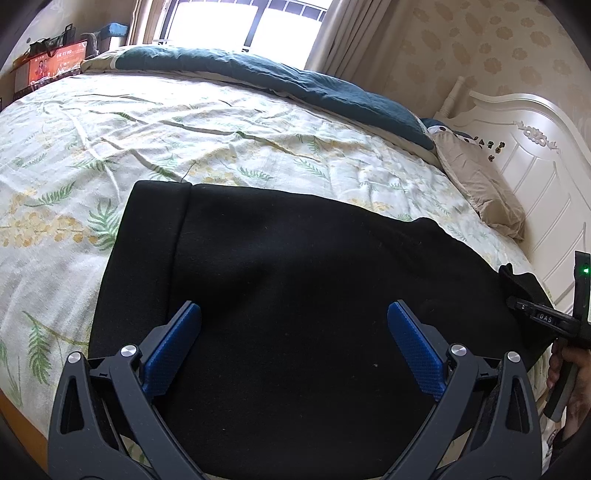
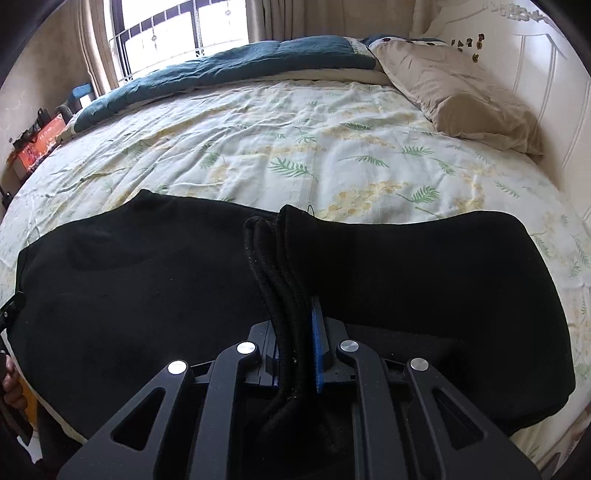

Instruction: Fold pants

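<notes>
Across the lower half of both wrist views lie the black pants (image 1: 295, 295), spread on a bed sheet (image 1: 110, 147) printed with green fronds and yellow blossoms. My left gripper (image 1: 294, 317) hangs over the middle of the dark cloth with its jaws spread wide, the blue pads (image 1: 170, 354) well apart and nothing between them; whether the finger bases touch the fabric I cannot tell. At the left of that view the pants end in a straight hem with a stitched band, just beside bare sheet. My right gripper (image 2: 295, 332) is clenched on a bunched, ribbed edge of the pants (image 2: 129, 295): thick folds of black cloth run up between the jaws from the bottom of the frame toward the centre, and only a thin strip of one blue pad (image 2: 317, 350) shows to the right of the bundle. From that pinch the fabric fans out left and right across the sheet (image 2: 295, 147). In the left wrist view the right gripper (image 1: 543, 317) appears at the right edge of the frame, with my hand (image 1: 569, 376) below it on its handle; the cloth rises to it there. A teal quilt (image 1: 295, 81) lies along the far side of the bed below the window (image 1: 251, 22), a beige pillow (image 2: 461, 92) rests against the white headboard (image 1: 535, 147), and an orange box (image 1: 51, 70) stands in the upper left corner.
</notes>
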`<state>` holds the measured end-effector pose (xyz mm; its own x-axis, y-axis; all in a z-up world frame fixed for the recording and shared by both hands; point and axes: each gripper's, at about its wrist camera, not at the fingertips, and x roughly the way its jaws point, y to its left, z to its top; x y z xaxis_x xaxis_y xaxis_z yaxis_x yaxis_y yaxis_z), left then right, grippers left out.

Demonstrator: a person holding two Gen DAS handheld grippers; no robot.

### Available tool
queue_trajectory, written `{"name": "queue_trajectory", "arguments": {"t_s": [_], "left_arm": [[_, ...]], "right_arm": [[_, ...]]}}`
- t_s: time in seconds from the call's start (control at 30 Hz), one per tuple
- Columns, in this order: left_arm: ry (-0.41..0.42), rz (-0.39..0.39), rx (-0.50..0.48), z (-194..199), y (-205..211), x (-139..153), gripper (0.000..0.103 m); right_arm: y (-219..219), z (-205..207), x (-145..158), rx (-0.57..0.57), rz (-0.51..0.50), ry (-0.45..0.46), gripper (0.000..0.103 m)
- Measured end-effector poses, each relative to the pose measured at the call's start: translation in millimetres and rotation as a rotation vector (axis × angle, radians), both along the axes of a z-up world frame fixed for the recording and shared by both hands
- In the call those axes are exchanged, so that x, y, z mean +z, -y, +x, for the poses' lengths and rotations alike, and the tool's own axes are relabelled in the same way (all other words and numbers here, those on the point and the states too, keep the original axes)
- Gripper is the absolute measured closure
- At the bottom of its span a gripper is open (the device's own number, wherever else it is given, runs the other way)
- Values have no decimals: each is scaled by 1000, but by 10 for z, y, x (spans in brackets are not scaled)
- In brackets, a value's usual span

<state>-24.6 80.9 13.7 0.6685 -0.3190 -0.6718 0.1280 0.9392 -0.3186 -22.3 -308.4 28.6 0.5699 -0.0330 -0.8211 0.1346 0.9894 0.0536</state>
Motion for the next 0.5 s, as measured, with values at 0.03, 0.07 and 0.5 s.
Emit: {"name": "queue_trajectory", "arguments": {"t_s": [0.03,0.07,0.5], "left_arm": [[0,-1,1,2,-2,1,3],[-1,-1,1,4,1,-2,3],[3,-1,0,4,3,-7,3]], "right_arm": [[-19,13,-3,2,1,0,90],[-47,10,1,8,2,1,90],[-496,27,-10,76,-8,7,90]]}}
